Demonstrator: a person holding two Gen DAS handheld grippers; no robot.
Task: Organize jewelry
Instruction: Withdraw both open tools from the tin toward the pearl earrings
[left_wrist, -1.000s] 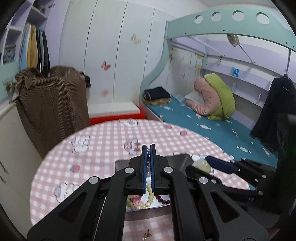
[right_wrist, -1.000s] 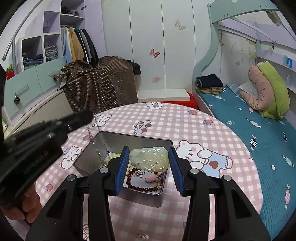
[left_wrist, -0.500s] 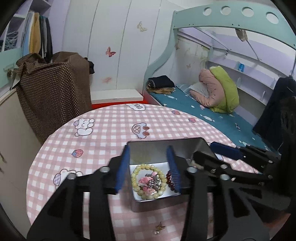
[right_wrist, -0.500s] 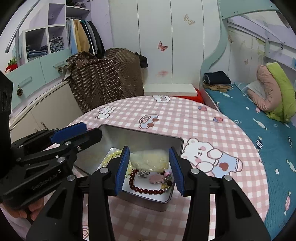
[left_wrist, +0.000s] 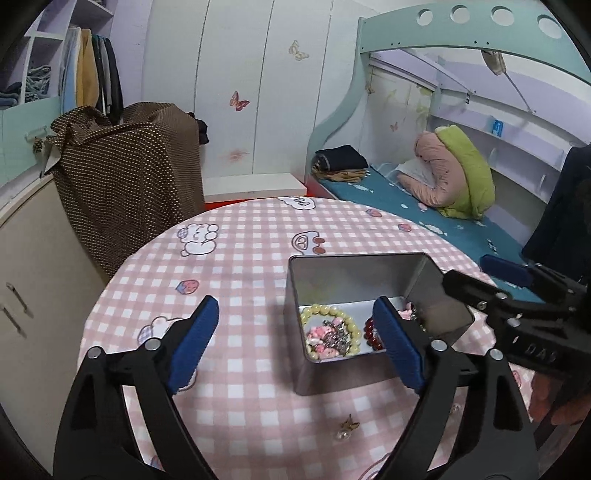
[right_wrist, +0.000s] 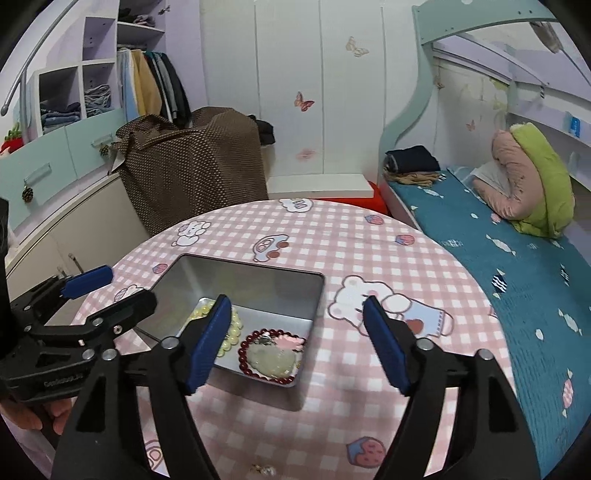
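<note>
— How did our jaws stand?

— Both spread wide and empty. Our right gripper (right_wrist: 297, 341), which had pinched the pale jade pendant (right_wrist: 271, 360) a second earlier, had let it go; it lay inside the red bead bracelet (right_wrist: 245, 354) in the metal tin (left_wrist: 354, 266). Our left gripper (left_wrist: 295, 341) had opened too, its thin chain dropped among the charms beside the yellow bead bracelet (left_wrist: 330, 332).

— And beyond the tin?

— A small earring (left_wrist: 349, 424) lay loose on the checked tabletop (left_wrist: 240, 258), just in front of the tin. We judged it the likely next pick.
</note>
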